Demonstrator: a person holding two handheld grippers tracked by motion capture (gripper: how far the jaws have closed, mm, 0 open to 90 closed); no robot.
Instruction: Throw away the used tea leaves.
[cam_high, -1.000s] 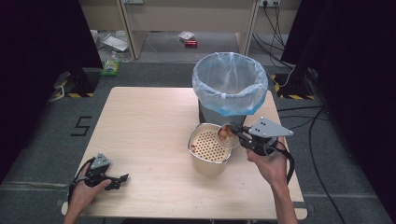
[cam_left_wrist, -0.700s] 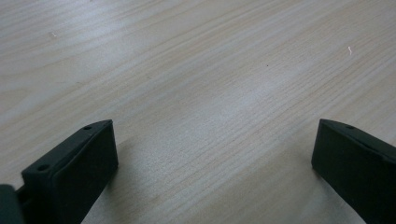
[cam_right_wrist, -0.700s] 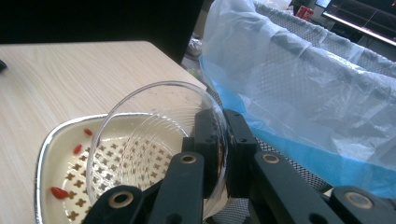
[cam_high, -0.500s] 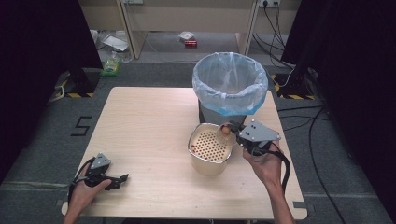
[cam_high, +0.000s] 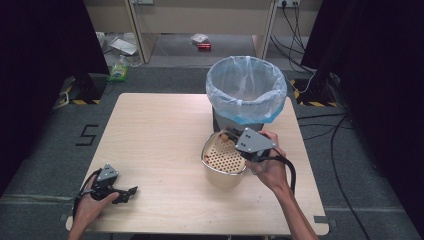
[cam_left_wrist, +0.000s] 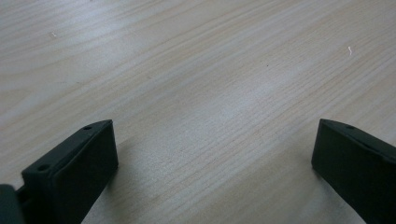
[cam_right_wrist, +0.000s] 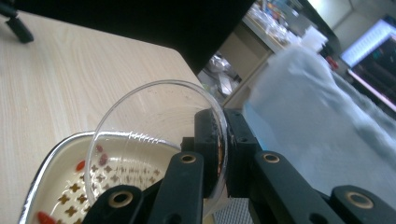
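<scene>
A cream perforated strainer (cam_high: 222, 159) stands on the wooden table (cam_high: 160, 135), just in front of a bin lined with a blue bag (cam_high: 246, 90). My right gripper (cam_high: 232, 138) hovers over the strainer's far right rim. In the right gripper view, the right gripper (cam_right_wrist: 218, 154) is shut on the rim of a clear plastic cup (cam_right_wrist: 154, 121), tipped on its side over the strainer (cam_right_wrist: 60, 186). A few red berries (cam_right_wrist: 80, 165) lie in the strainer. My left gripper (cam_high: 129, 192) rests open at the table's front left, its jaws wide apart over bare wood (cam_left_wrist: 215, 116).
The bagged bin (cam_right_wrist: 317, 116) rises close behind the right gripper. Cables and black stands (cam_high: 320, 75) sit on the floor to the right. Small litter (cam_high: 200, 42) lies on the floor behind the table.
My right gripper and hand have shifted left, further over the strainer, with the clear cup still in the jaws. The left gripper has stayed put.
</scene>
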